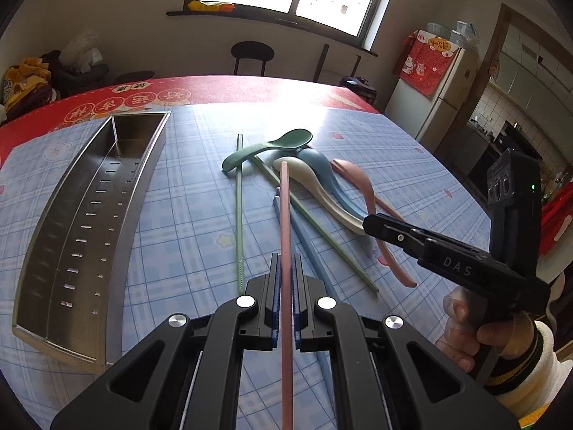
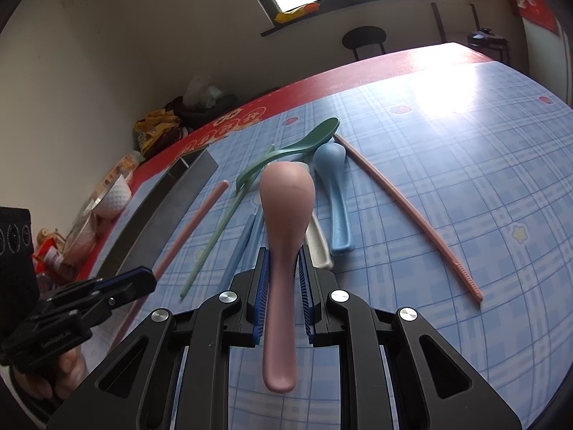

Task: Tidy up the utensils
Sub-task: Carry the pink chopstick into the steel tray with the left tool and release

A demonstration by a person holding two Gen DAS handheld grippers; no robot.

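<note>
Left gripper [image 1: 285,279] clamps pink chopstick [image 1: 284,215], its length in line with the fingers; tray [image 1: 71,222] lies to its left, roughly parallel. Right gripper [image 2: 283,272] grips pink spoon [image 2: 284,208], probably clear of the counter [image 2: 465,179].

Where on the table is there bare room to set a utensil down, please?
Bare blue checked cloth lies between the steel perforated tray and the green chopstick, and right of the lone pink chopstick. The middle is crowded with the green spoon, the blue spoon and overlapping chopsticks.
</note>
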